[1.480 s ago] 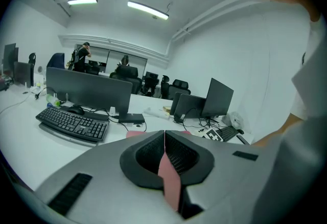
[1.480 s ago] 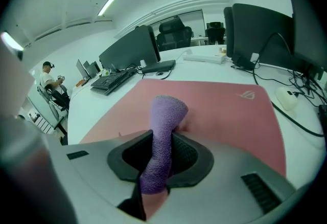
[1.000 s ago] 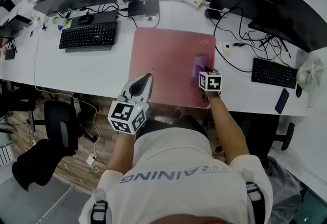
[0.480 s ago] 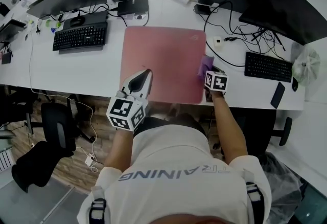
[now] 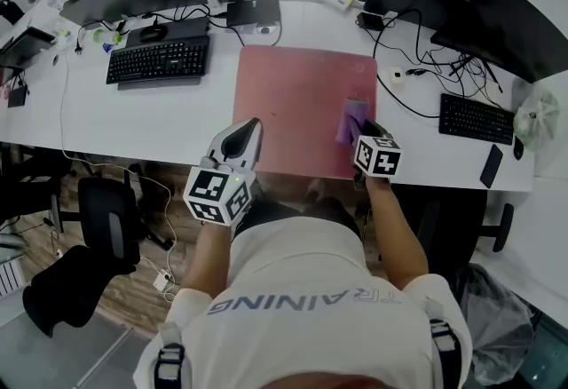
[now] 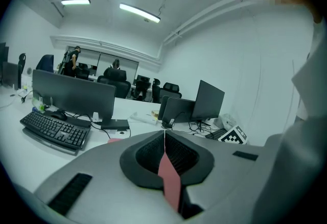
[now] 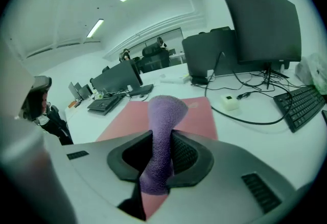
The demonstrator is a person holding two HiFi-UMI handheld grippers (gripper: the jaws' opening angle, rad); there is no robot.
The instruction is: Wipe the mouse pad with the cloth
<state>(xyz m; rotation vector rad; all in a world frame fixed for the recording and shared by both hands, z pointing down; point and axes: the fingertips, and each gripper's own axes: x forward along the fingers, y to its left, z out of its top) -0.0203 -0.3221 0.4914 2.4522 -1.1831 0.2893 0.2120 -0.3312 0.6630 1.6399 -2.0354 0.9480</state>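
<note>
Nearer now, the cloth (image 5: pixel 351 122) dragged down the mouse pad (image 5: pixel 293 99), pinched tight by the right gripper (image 7: pixel 162 152) (left gripper (image 5: pixel 252 128) closed, empty).

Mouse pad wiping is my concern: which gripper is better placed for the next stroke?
Right. The right gripper is shut on the cloth over the mouse pad; the left gripper is shut, empty.

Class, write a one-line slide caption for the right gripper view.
A purple cloth clamped in the right hand-held gripper, held over the pink mouse pad on a white desk.
</note>
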